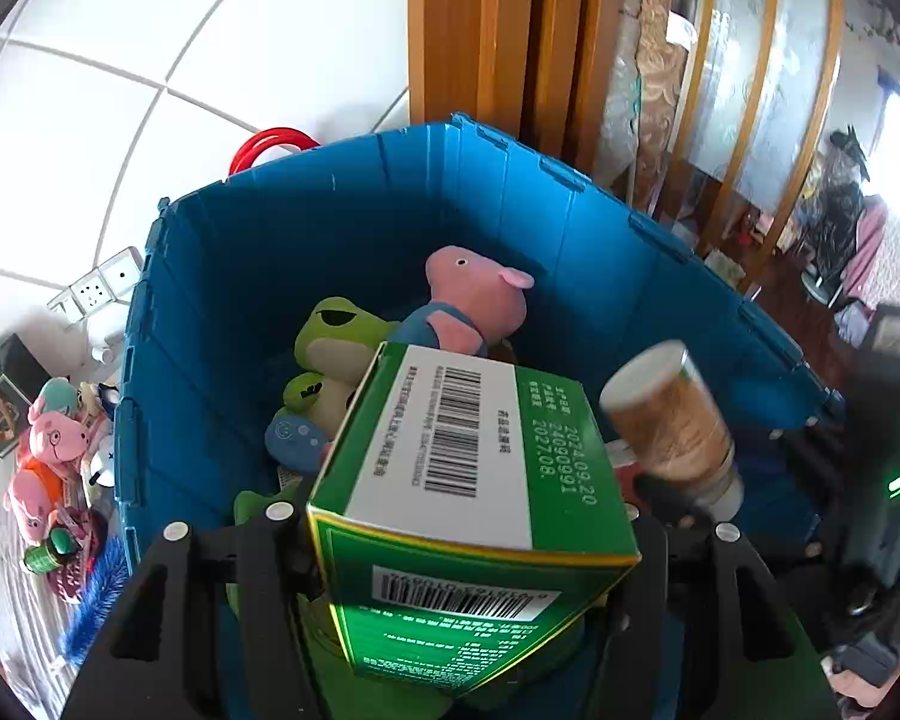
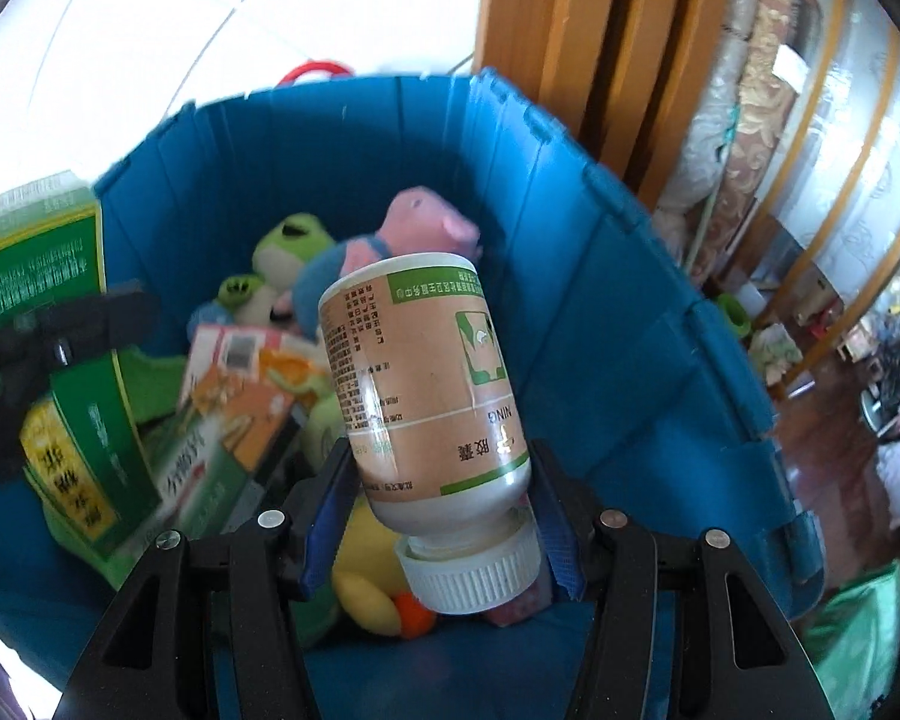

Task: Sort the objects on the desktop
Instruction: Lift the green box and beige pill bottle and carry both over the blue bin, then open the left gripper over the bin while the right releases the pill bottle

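My left gripper (image 1: 471,540) is shut on a green medicine box (image 1: 468,480) with barcodes, held tilted above the open blue crate (image 1: 510,144). The same green box (image 2: 36,252) shows at the left edge of the right wrist view. My right gripper (image 2: 441,456) is shut on a tan-labelled medicine bottle (image 2: 426,378), white cap toward the camera, also over the blue crate (image 2: 600,300). This bottle (image 1: 672,420) appears blurred to the right of the box in the left wrist view. Inside the crate lie a pink pig plush (image 1: 474,300), a green frog plush (image 1: 330,348) and an orange-and-white box (image 2: 240,396).
Left of the crate, on a pale cloth, lie more pink plush toys (image 1: 54,438), a small green bottle (image 1: 48,552) and a blue brush (image 1: 96,600). A white power strip (image 1: 99,288) lies on the tiled floor. A wooden door frame (image 1: 480,30) stands behind the crate.
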The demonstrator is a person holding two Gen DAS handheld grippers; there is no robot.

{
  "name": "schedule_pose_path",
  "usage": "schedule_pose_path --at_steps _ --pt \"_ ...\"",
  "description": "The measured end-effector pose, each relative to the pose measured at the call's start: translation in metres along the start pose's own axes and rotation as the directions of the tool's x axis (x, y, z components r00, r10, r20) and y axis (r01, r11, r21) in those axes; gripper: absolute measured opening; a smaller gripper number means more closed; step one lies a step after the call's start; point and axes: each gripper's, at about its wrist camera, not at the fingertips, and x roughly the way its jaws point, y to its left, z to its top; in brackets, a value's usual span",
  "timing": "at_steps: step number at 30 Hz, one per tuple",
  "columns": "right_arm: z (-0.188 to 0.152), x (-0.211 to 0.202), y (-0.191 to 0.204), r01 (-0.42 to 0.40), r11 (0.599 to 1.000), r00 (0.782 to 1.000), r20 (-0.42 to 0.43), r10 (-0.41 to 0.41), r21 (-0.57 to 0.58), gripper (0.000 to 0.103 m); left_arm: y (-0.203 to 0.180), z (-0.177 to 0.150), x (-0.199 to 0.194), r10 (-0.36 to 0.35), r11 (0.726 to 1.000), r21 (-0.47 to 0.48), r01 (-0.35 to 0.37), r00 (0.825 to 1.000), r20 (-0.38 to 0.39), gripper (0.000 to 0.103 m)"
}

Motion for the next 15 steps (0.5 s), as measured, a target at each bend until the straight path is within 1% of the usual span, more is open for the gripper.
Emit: schedule_pose_path --at_steps 3,5,6,7,9,10,14,15 --pt "-0.004 0.01 0.002 -0.017 0.999 0.998 -0.056 0.015 -0.034 0.056 0.004 -0.001 -0.009 -0.008 1.0 -0.002 0.008 0.999 0.044 0.057" --pt "-0.006 0.017 0.002 -0.01 0.999 0.996 -0.092 0.005 -0.052 0.056 0.004 -0.003 -0.014 0.02 1.0 0.011 -0.021 0.997 0.073 0.067" --pt "-0.007 0.02 0.002 0.001 0.998 0.994 -0.11 -0.009 -0.066 0.056 0.004 -0.003 -0.016 0.03 0.999 0.014 -0.031 0.996 0.087 0.076" --pt "-0.008 0.022 0.003 0.011 0.997 0.992 -0.122 -0.021 -0.077 0.056 0.005 -0.002 -0.015 0.035 0.999 0.015 -0.037 0.995 0.095 0.082" --pt "-0.008 0.025 0.003 0.02 0.995 0.99 -0.14 -0.033 -0.093 0.056 0.008 -0.003 -0.013 0.051 0.999 0.009 -0.052 0.995 0.088 0.082" --pt "-0.009 0.026 0.004 0.021 0.994 0.988 -0.148 -0.036 -0.103 0.056 0.01 -0.003 -0.012 0.048 0.999 0.002 -0.049 0.996 0.079 0.082" --pt "-0.011 0.025 0.005 0.023 0.994 0.988 -0.146 -0.038 -0.105 0.056 0.019 -0.005 -0.009 0.05 0.999 -0.022 -0.049 0.997 0.067 0.082" --pt "-0.011 0.026 0.004 0.021 0.995 0.989 -0.144 -0.035 -0.1 0.058 0.021 -0.006 -0.01 0.049 0.999 -0.026 -0.048 0.997 0.067 0.082"
